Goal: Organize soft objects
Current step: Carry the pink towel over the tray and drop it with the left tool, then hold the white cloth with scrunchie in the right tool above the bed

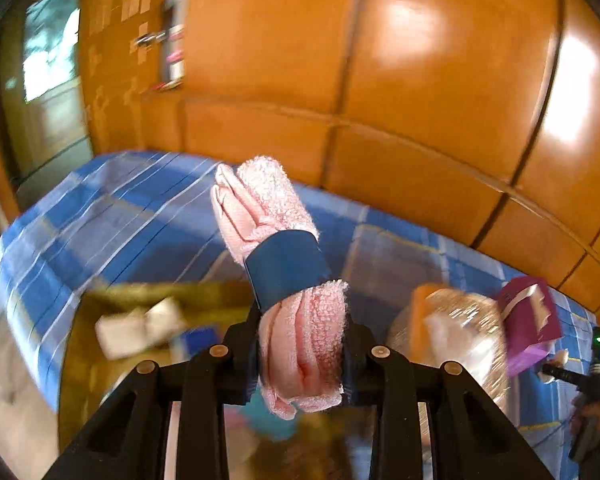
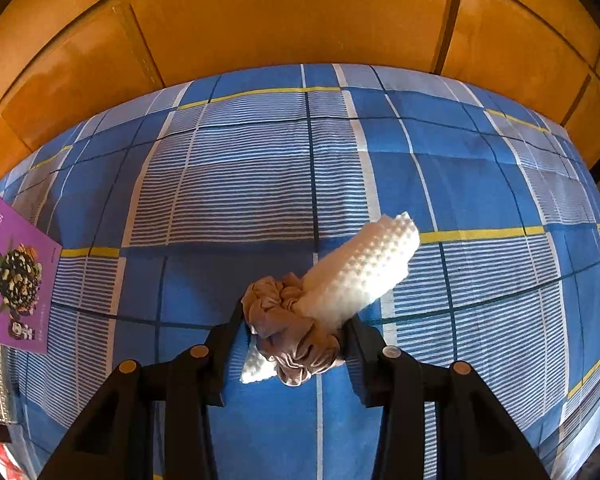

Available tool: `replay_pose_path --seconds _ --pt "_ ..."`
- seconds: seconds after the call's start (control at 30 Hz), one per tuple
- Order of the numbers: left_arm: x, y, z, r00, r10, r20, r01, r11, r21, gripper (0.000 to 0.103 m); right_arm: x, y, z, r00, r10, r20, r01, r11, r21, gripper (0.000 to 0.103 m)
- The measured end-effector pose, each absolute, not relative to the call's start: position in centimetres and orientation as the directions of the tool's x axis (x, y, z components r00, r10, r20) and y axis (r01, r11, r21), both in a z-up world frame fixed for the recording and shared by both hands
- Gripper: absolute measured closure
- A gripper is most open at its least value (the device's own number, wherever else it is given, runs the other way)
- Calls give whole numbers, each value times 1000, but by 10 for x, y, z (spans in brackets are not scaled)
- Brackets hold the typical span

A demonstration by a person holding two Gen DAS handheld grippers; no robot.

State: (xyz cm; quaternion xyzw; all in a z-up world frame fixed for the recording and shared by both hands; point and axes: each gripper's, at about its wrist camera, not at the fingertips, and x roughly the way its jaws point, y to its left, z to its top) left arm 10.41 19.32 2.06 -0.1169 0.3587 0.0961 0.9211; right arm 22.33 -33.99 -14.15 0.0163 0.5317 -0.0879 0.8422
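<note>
The left gripper [image 1: 300, 360] is squeezing a rolled pink towel [image 1: 284, 280] with a blue band [image 1: 286, 266] around its middle, lifted above the bed [image 1: 140, 208]; the towel's lower end is hiding what lies beneath. Motion blur is smearing a yellow-brown container [image 1: 156, 300] at the bed's near left edge and a purple box [image 1: 530, 320] to the right. The right gripper [image 2: 296, 344] is clamping a beige scrunchie [image 2: 290, 332] wrapped around a white bumpy cloth [image 2: 360, 268], over the bed's middle. A purple box [image 2: 8, 276] is being cut off at the left edge.
</note>
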Motion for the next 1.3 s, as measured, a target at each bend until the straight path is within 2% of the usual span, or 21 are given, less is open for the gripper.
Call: replay_pose_path --seconds 0.2,0.37,0.63,0.73,0.87,1.0,1.3 --pt "40 251 -14 679 146 -719 -398 896 -195 71 221 -331 -143 440 -167 -882 126 984 -124 61" --pt "0 290 -41 626 202 -753 -494 850 -182 71 222 -326 -146 455 -188 -871 108 982 -156 60" --pt "-16 302 -78 571 163 -805 -478 863 -165 70 222 -323 -149 479 -203 -854 91 979 -181 60" --pt "-17 295 -88 554 145 -820 -464 871 -160 65 223 -320 -149 479 -218 -850 94 976 -197 60" --pt "-21 285 -86 561 192 -805 -468 876 -117 45 223 -320 -149 481 -225 -848 100 974 -201 60" --pt "-26 281 -70 597 270 -756 -475 878 -62 34 223 -321 -150 483 -222 -847 102 975 -197 60" --pt "-34 267 -44 654 307 -691 -439 898 -17 32 223 -320 -150 486 -228 -844 101 974 -204 60"
